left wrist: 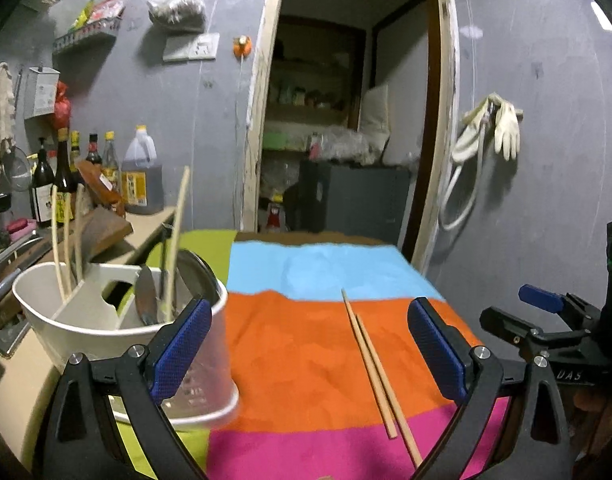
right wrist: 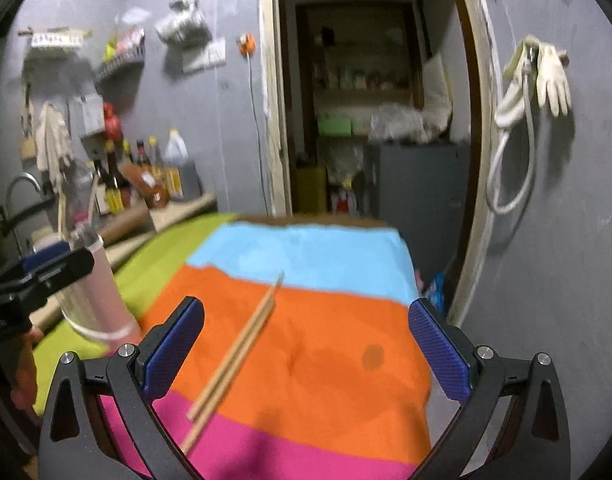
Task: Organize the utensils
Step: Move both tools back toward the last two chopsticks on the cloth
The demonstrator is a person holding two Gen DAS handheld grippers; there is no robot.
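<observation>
You are holding the left hand-held gripper [left wrist: 310,344] with its jaws spread wide and nothing between them, hovering over the near part of the striped cloth [left wrist: 306,360] that is covering the surface. The right hand-held gripper [right wrist: 306,352] is gaping just as wide and is also carrying nothing, so both are free for a pick.

The pair of wooden chopsticks [left wrist: 376,368] is lying side by side on the cloth, running from the orange band down into the pink one, between your two tools. In the right wrist view the chopsticks [right wrist: 237,356] are sitting left of the middle of the open jaws, so you are probably lining up on them with that hand.

To the left, the white utensil holder [left wrist: 85,320] is standing on the green band, touching nothing of yours. Its divider is splitting it into compartments: chopsticks are already leaning upright in the far left one, and metal utensils, likely spoons or ladles, are standing in the right one. That sorting is suggesting the loose pair belongs with the far left group.
</observation>
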